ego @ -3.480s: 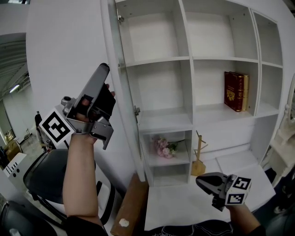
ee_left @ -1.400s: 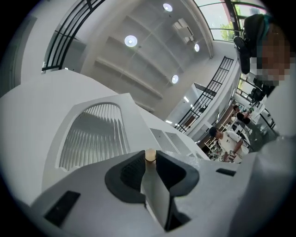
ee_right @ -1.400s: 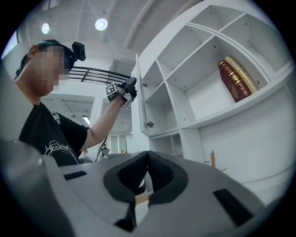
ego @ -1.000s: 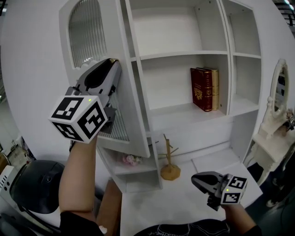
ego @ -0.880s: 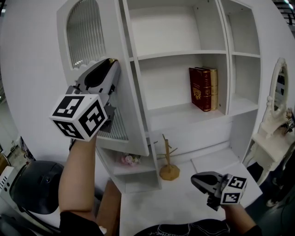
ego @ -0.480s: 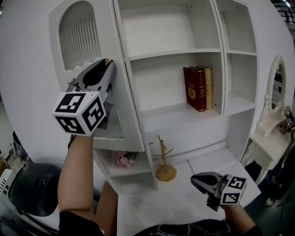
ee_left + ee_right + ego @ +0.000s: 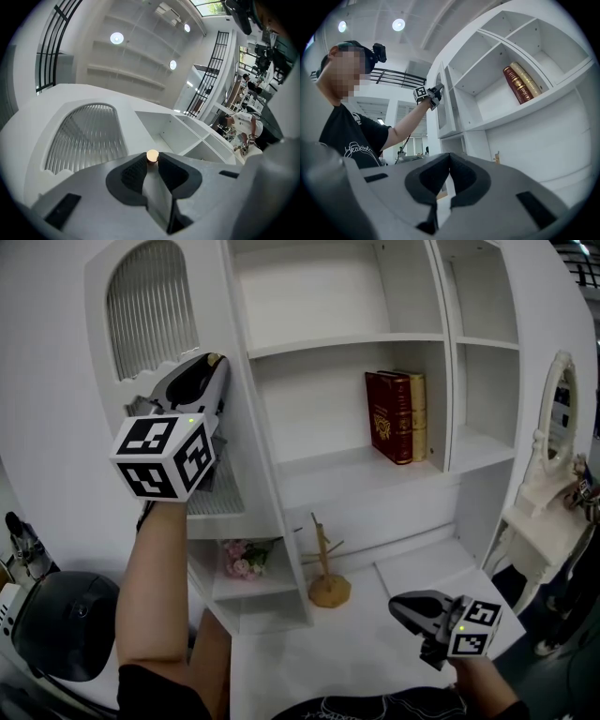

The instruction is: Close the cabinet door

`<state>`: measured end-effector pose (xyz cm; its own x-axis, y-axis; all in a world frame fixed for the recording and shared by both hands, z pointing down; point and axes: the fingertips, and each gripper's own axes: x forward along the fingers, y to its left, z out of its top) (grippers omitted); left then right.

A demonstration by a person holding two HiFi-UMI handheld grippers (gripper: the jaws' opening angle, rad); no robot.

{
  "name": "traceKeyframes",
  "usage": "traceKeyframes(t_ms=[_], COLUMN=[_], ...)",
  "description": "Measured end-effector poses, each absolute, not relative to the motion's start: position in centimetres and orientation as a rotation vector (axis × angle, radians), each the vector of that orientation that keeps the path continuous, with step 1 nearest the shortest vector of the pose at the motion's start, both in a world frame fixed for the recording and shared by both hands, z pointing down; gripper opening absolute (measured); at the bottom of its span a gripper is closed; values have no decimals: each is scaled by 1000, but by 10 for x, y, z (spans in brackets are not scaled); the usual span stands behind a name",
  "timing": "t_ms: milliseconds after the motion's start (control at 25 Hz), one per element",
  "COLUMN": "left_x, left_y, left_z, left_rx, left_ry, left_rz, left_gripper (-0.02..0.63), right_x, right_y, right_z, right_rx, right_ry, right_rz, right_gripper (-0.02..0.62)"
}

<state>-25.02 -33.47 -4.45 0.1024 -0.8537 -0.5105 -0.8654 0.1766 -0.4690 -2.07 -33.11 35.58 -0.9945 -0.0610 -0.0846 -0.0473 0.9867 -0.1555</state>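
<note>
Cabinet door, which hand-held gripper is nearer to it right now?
Left. The left hand-held gripper grips the knob of the cabinet door; the right hand-held gripper hangs low over the white desktop, apart from the door, down to its right.

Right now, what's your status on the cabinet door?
Left hand-held gripper shut on door knob. Right hand-held gripper shut, empty, low. Cabinet door part open. Flowers inside lower shelf; nothing seen blocking.
</note>
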Motion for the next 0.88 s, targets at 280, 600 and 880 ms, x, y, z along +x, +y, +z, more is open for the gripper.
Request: traceKeyframes(t_ms=[280,600,880], left_x=[-256,-266,-273], left_y=[-352,-372,-383], left_z=[-44,-43,-43], left_rx=[-1615,-1585,-1550], left_ry=[1745,1788,1832], left_rz=[-29,-17,-31], left_gripper=[78,80,80], right_x=[-17,-15,-4], right_y=[-338,-343,-353], right_z=[359,362,364], right_rx=[-91,-77,-89], right_ry=[3040,3059,3065], right_rz=[-238,-234,-230], right_gripper=[6,6,6])
